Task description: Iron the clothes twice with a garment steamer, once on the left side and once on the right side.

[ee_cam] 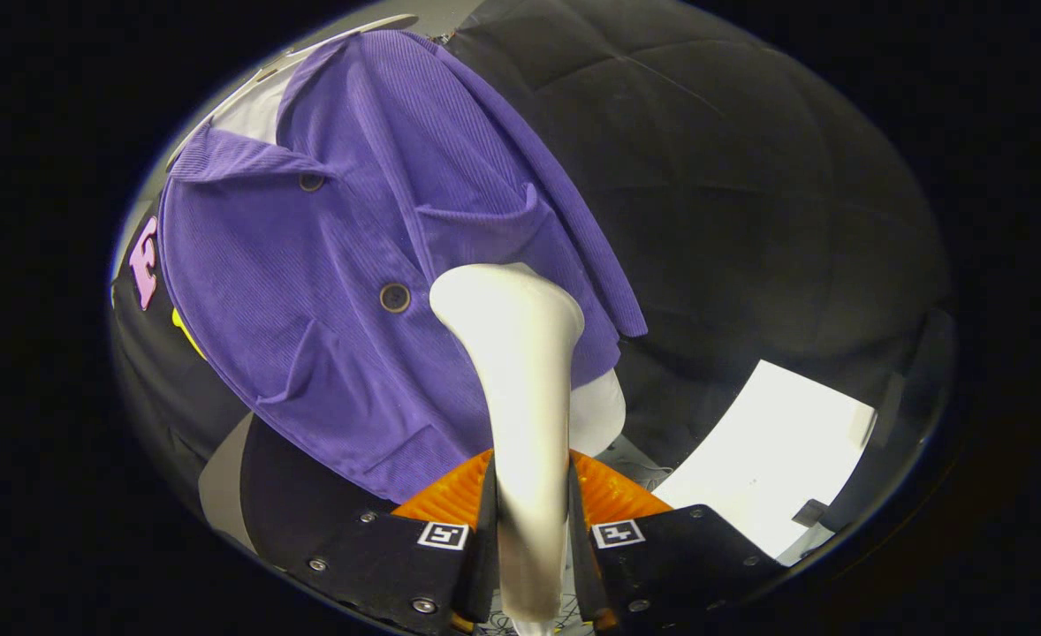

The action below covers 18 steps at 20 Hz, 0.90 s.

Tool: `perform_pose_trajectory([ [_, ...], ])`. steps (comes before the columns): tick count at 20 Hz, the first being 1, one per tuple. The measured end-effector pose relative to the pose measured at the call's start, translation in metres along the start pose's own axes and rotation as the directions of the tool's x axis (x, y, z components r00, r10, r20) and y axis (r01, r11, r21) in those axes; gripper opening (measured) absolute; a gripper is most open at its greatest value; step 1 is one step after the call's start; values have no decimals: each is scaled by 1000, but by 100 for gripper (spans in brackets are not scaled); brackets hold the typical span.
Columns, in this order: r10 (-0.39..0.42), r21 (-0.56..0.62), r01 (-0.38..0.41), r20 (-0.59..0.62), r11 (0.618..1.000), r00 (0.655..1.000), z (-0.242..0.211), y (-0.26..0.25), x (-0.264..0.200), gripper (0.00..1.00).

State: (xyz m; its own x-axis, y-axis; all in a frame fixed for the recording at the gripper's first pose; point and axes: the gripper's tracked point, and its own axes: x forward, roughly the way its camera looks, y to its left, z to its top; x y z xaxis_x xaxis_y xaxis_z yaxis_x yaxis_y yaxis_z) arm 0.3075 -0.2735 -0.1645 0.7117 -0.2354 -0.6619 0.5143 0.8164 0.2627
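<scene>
A purple corduroy jacket (344,256) with dark buttons and chest pockets hangs on a white mannequin torso (598,411) ahead of the fingers. My gripper (531,508) is shut on the white garment steamer (520,353), both fingers pressing its handle. The steamer's wide head rises beyond the fingers and lies against the jacket's front, just to the side of the middle button (394,297) and below a chest pocket. The jacket's far sleeve hangs down past the steamer head.
The booth's black cloth wall (750,177) stands behind the jacket. A white sheet (772,455) lies on the surface beside the mannequin's base. A small dark block (810,512) sits at the sheet's near edge.
</scene>
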Motion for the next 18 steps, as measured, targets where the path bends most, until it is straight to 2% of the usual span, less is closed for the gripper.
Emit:
perform_pose_trajectory([
  [11,-19,2,20,-139,1000,990,-70,-17,12,37],
  [14,-10,-13,8,-154,1000,988,-85,-15,3,36],
  [18,35,-37,-42,-154,998,988,-103,-1,-33,36],
])
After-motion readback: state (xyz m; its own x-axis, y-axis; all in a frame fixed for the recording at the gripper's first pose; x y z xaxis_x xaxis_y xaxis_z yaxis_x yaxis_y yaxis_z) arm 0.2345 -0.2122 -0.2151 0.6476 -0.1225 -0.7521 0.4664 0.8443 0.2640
